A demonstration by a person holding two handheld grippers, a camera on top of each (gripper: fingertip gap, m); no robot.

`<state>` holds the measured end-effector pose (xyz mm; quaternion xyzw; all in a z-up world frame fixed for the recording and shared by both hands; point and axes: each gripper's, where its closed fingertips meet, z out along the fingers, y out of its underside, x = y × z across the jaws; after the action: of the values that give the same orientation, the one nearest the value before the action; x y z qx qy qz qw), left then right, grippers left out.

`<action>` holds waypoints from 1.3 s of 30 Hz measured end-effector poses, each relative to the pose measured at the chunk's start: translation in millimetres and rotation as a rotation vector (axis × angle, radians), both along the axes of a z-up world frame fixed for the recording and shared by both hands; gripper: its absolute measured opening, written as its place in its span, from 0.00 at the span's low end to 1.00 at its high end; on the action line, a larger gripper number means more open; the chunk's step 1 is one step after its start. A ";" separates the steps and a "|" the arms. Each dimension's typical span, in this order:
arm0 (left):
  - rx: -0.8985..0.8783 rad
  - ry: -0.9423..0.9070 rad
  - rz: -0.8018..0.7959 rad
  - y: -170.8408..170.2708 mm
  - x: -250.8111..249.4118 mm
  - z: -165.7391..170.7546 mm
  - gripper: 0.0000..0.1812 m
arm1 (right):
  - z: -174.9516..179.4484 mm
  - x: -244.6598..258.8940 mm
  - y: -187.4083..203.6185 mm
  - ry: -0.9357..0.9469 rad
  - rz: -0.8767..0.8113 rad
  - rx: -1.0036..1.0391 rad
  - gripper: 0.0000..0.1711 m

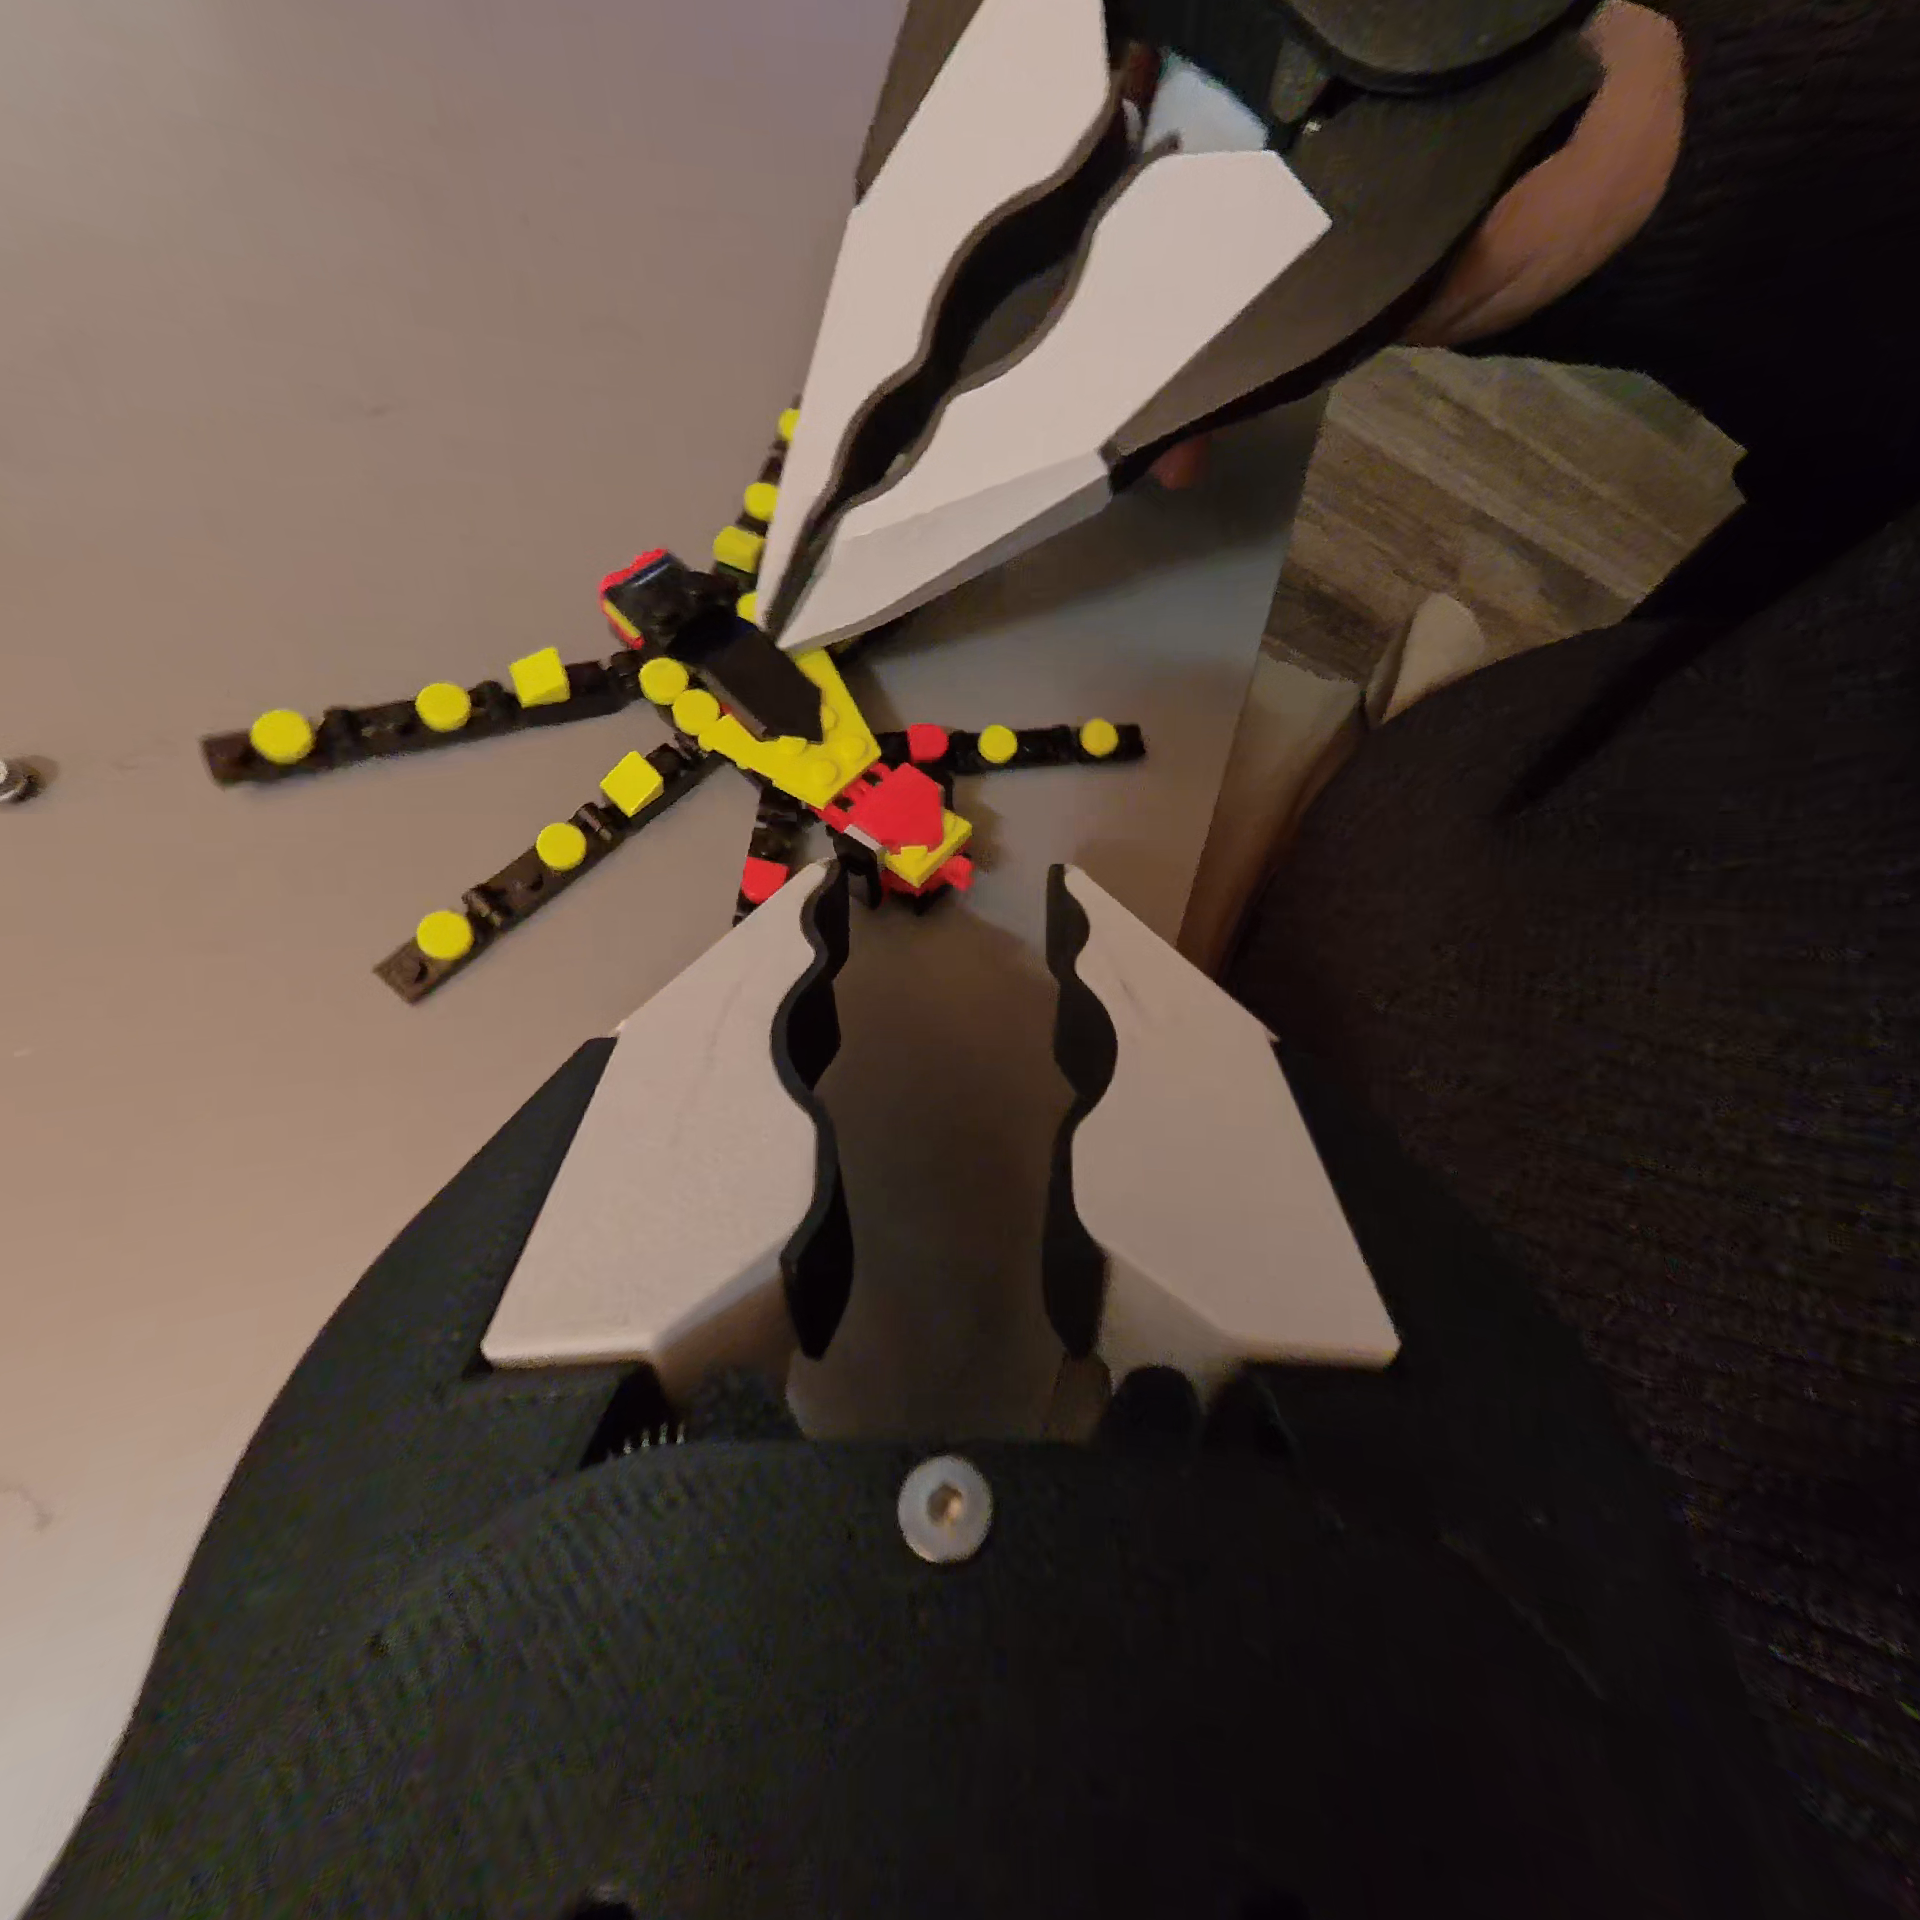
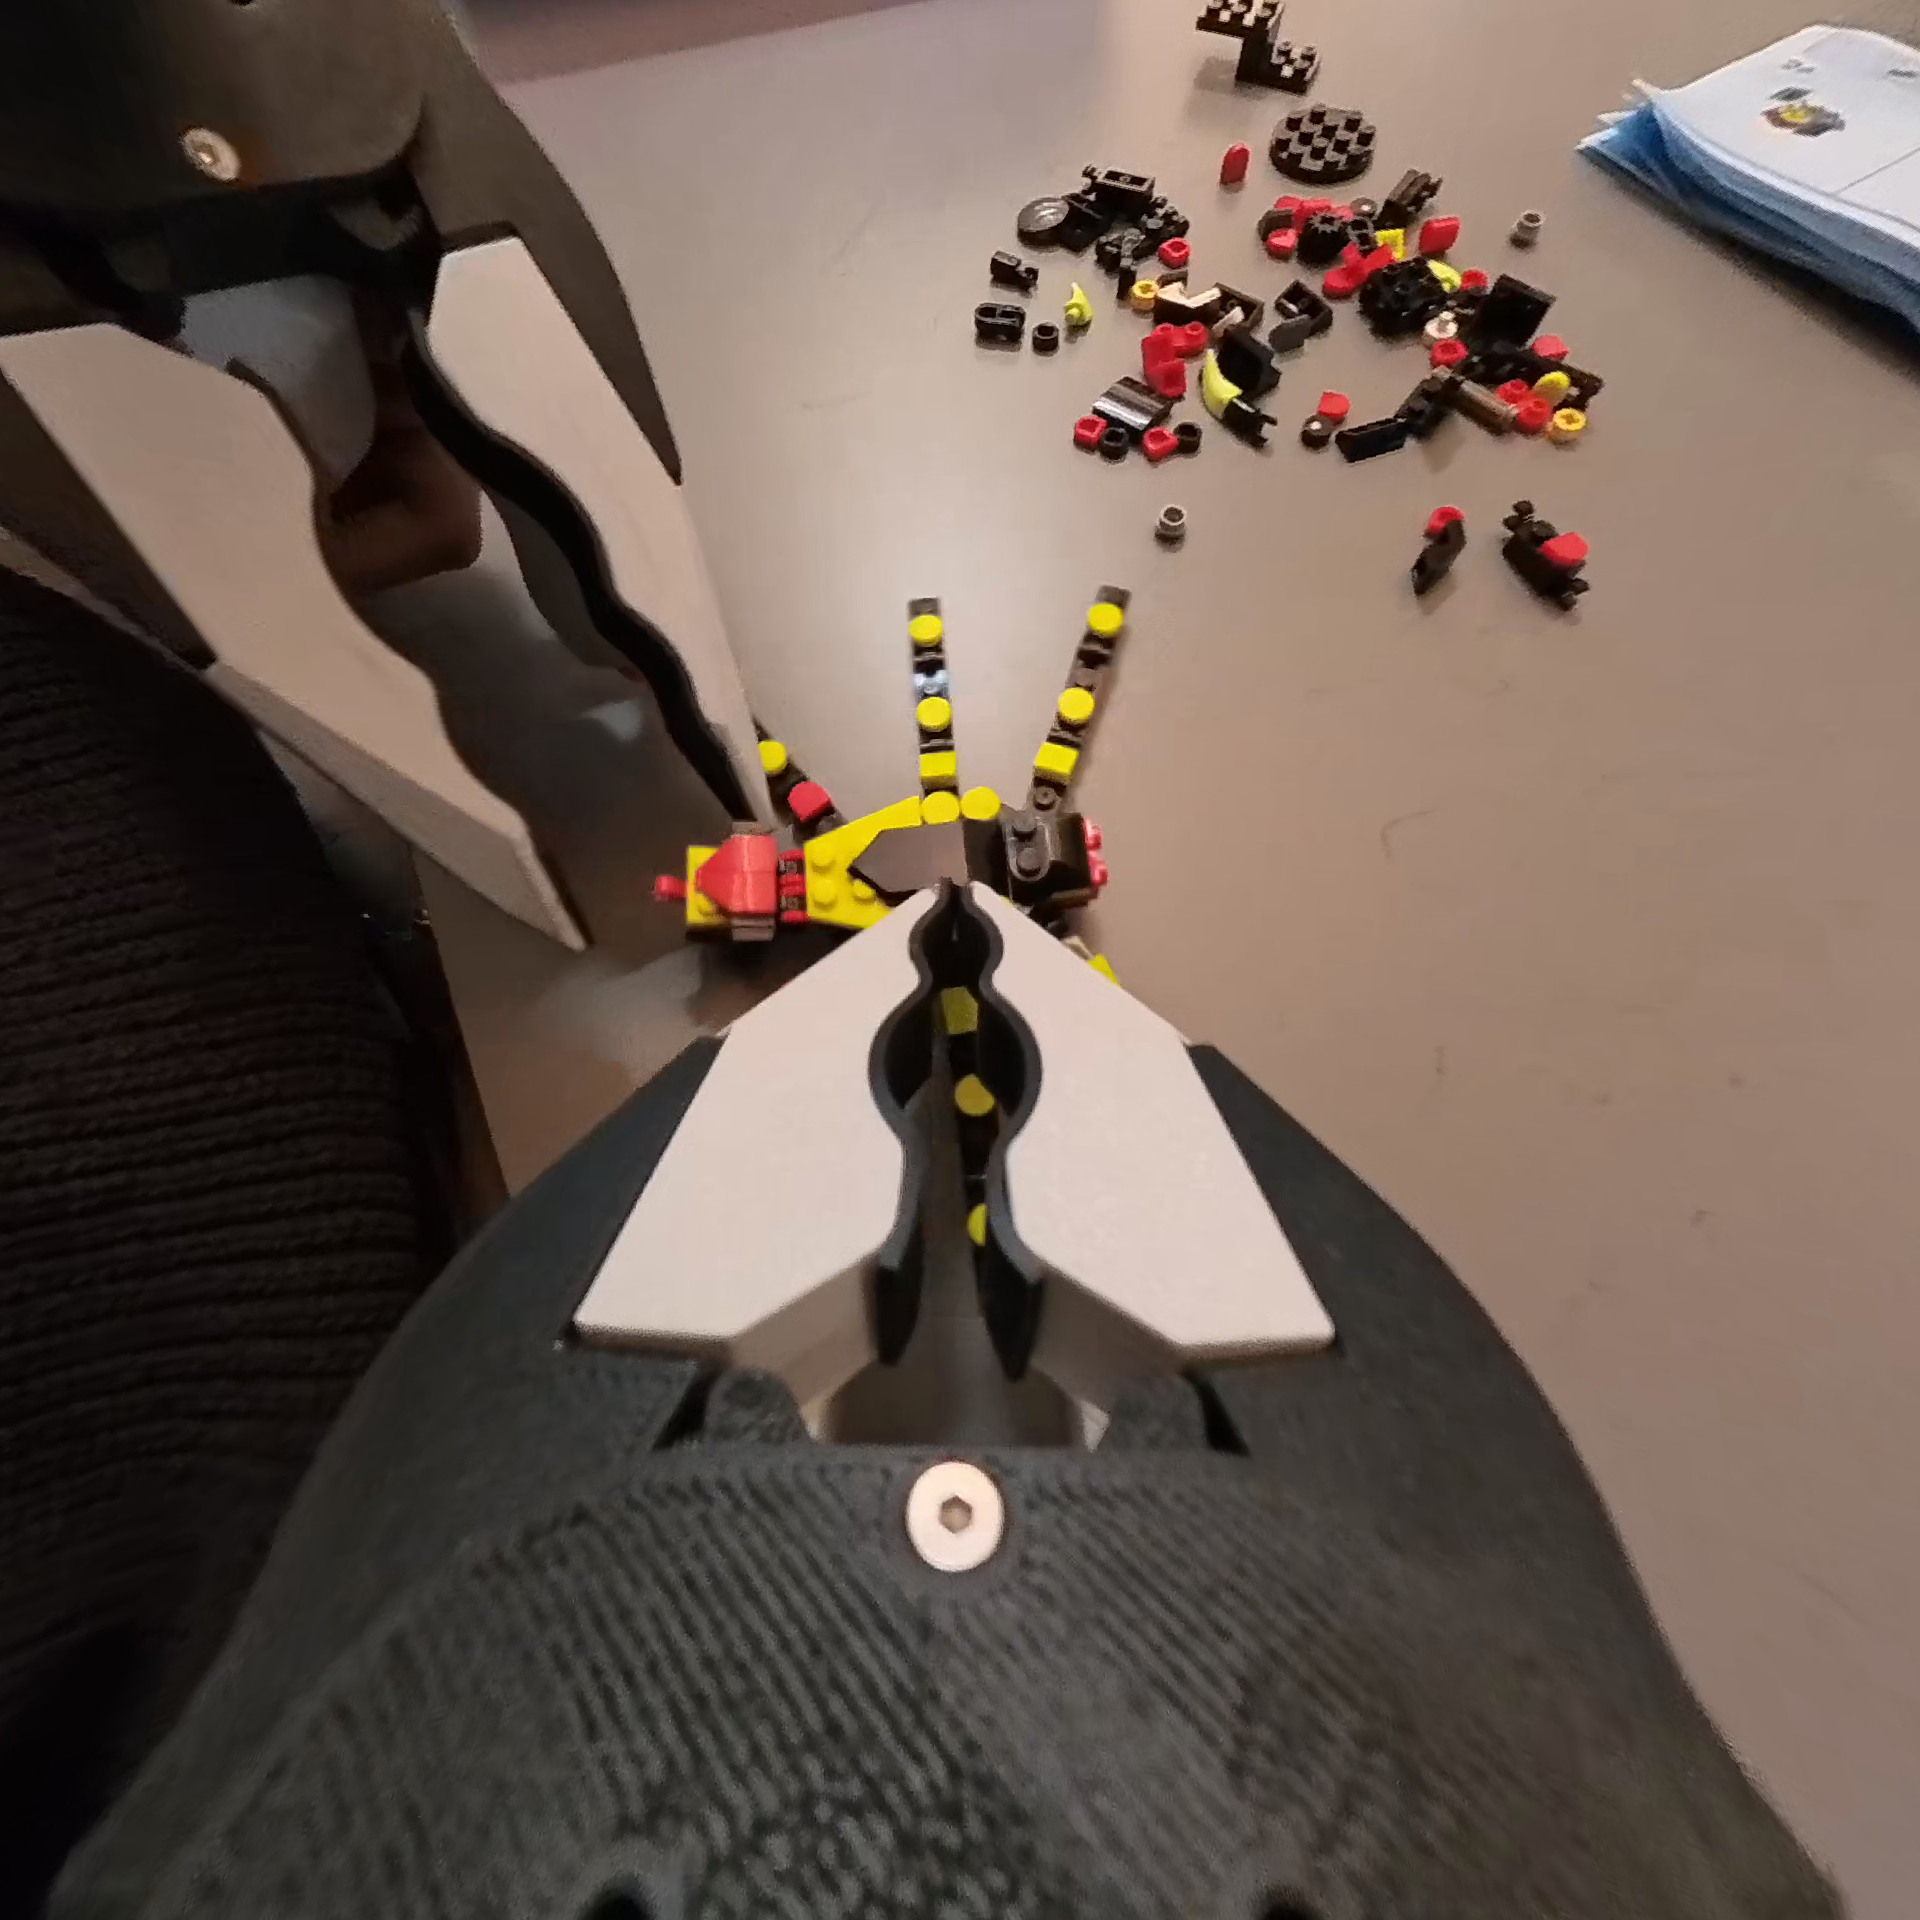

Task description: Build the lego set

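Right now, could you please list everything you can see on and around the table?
Lego spider model: one, black legs with yellow studs, yellow body, red end; table centre, between both grippers.
Loose Lego pieces: one scattered pile, black, red, yellow; far side of the table.
Black stepped brick assembly: one; beyond the pile.
Instruction booklet: one, blue and white; far right corner.
Table: one, grey.
Left gripper: open, fingertips at the model's red end.
Right gripper: shut, tips at the model's body, over one leg.
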<state>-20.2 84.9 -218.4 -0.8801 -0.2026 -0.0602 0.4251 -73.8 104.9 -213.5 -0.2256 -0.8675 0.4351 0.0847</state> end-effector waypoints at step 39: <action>-0.056 0.124 0.108 -38.8 -48.9 -7.4 0.28 | -18.5 18.3 54.5 -0.128 0.152 0.079 0.12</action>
<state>-69.1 46.0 -225.8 -0.8814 -0.2247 0.0233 0.4148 -55.5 159.5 -232.0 -0.1828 -0.9022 0.3906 0.0047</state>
